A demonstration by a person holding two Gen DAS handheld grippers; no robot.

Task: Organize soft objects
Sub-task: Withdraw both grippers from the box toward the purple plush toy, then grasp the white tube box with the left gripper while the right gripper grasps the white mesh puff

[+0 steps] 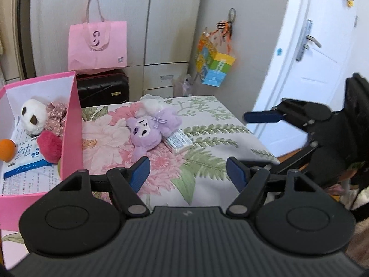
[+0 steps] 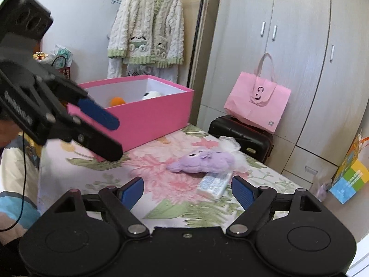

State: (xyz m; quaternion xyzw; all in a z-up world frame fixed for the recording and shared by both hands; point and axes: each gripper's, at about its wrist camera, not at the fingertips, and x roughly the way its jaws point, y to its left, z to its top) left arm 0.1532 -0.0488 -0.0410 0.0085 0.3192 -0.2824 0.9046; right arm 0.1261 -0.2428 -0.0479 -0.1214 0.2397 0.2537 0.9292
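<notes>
The plush (image 1: 151, 129) mid-table looks light and squashy — best pinched at its fat body — both grippers (image 1: 188, 173) (image 2: 188, 192) gape empty.

Two handheld grippers, matte black plastic throughout. Left gripper (image 1: 188, 173): ribbed dark grey top plate with a small pale mark at its centre, two round black housings with raised discs, angular linkage arms pinned by silver rivets, fingers (image 1: 140, 174) faced with blue ridged pads. Right gripper (image 2: 187, 190): same build, smooth black top plate with a single small screw, silver pivot pins, blue textured pads (image 2: 242, 194) on each finger. From outside, blocky black body with vent slots, white lettering along one side, thin black cable trailing beneath.
</notes>
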